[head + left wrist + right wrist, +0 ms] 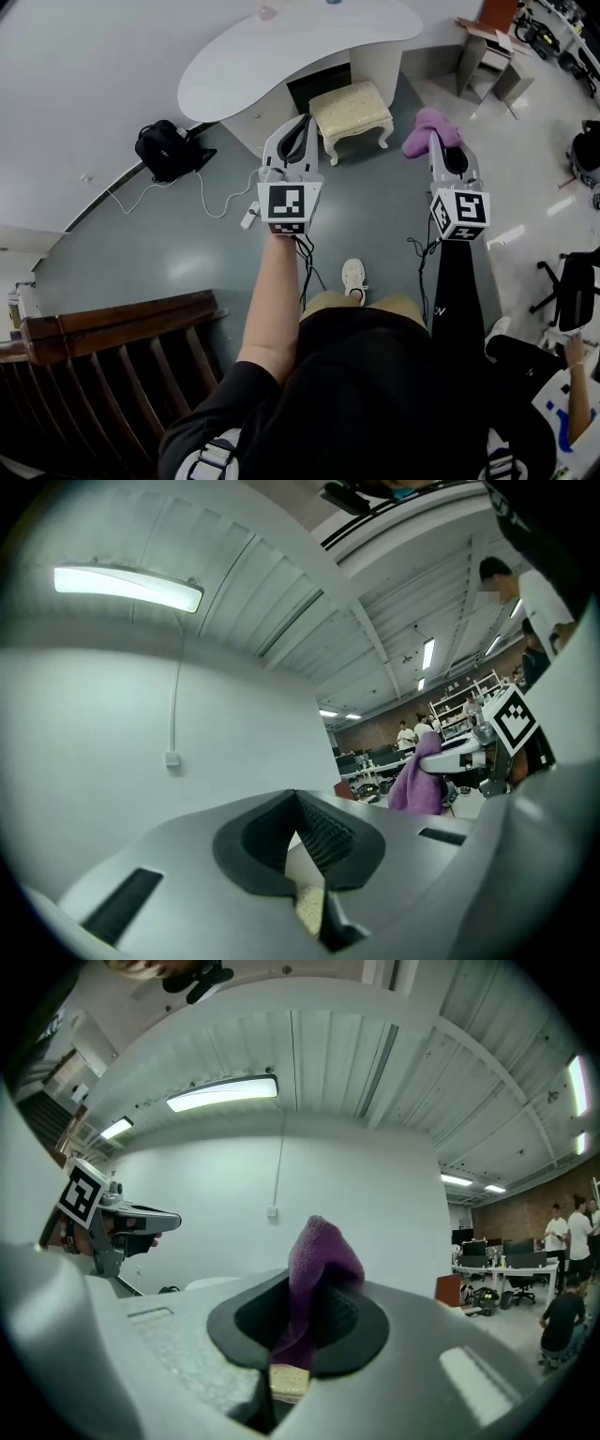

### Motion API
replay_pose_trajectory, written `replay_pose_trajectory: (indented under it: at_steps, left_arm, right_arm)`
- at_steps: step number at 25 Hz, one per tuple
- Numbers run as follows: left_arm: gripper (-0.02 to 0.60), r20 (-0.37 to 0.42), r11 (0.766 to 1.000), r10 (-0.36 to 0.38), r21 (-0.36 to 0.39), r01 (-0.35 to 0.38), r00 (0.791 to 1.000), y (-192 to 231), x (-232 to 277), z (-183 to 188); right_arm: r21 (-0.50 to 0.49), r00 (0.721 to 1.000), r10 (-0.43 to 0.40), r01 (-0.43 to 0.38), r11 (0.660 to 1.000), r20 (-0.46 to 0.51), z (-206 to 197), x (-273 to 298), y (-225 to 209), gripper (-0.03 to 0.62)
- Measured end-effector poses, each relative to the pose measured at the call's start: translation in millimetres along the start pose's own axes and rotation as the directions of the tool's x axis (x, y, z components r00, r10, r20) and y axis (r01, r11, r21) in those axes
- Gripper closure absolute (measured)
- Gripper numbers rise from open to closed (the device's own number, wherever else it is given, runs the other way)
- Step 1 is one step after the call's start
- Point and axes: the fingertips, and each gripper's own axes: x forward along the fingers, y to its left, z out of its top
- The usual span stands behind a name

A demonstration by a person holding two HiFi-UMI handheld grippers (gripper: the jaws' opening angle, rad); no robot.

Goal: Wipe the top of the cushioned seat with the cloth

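We are standing on grey-green floor (pixel 169 244), with a white curved surface (pixel 281 52) ahead of both tools. The left hand-held gripper (pixel 305 127) is hanging pinched closed and empty, just left of the cushioned seat (pixel 354 111). The right hand-held gripper (pixel 441 145) is clamping the purple cloth (pixel 429 127), right of the seat, apart from it. Open floor is showing beside both; a black bag (pixel 167 148) is sitting well left.
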Motion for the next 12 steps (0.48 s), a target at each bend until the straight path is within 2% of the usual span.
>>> replay_pose_trajectory:
  at_steps: [5,12]
  left_arm:
    - [0.574,0.001,1.000,-0.024,-0.007,0.024,1.000,16,34,-10]
    - [0.574,0.011,0.999,-0.030,-0.016,0.030,0.999,35,64,-14]
  right_arm:
    - [0.001,1.000,-0.001,0.001,1.000,0.008,-4,37,-6,0.563]
    - [0.003,0.998,0.058,-0.058,0.998,0.014,-8,74,-1,0.563]
